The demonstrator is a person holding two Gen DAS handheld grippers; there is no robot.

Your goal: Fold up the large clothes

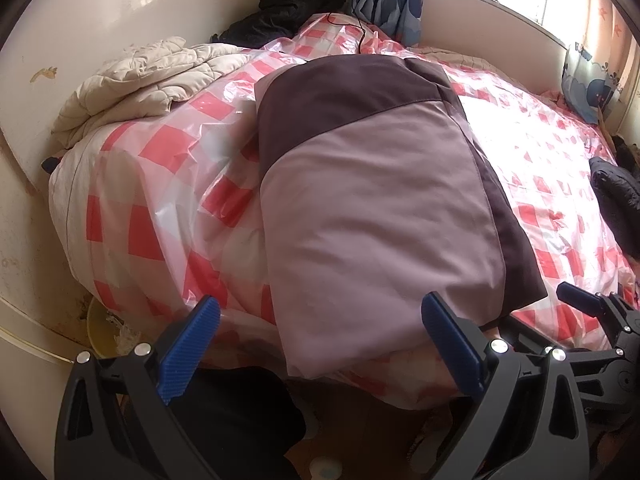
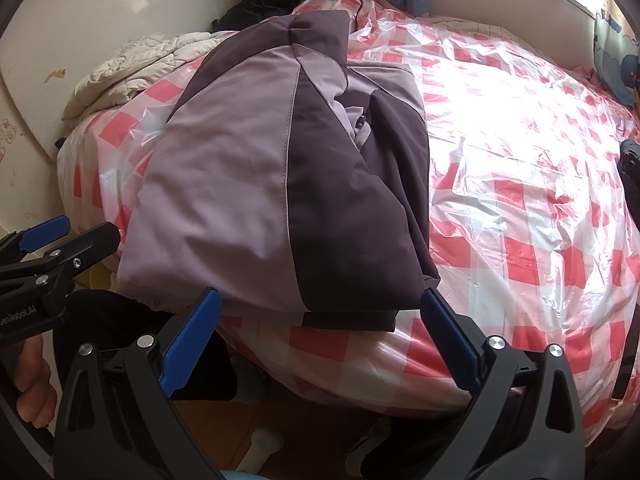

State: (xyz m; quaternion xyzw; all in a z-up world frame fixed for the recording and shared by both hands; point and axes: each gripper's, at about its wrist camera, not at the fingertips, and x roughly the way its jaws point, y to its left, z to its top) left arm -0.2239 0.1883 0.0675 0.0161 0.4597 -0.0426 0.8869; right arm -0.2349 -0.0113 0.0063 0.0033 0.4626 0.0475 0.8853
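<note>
A lilac and dark purple jacket [image 1: 372, 200] lies folded lengthwise on the bed, its hem at the near edge; it also shows in the right wrist view [image 2: 256, 184]. My left gripper [image 1: 320, 344] is open and empty, its blue pads either side of the jacket's near hem, just short of it. My right gripper [image 2: 320, 336] is open and empty, just in front of the jacket's dark near edge. The right gripper also shows at the right of the left wrist view [image 1: 592, 312], and the left gripper at the left of the right wrist view [image 2: 60, 240].
The bed is covered by a red and white checked plastic sheet [image 2: 520, 200]. A cream quilt [image 1: 132, 80] is bunched at the far left. Black clothes [image 1: 296, 4] lie at the head by the wall. A dark garment [image 1: 616, 200] lies at the right. A yellow bowl [image 1: 104, 332] sits on the floor.
</note>
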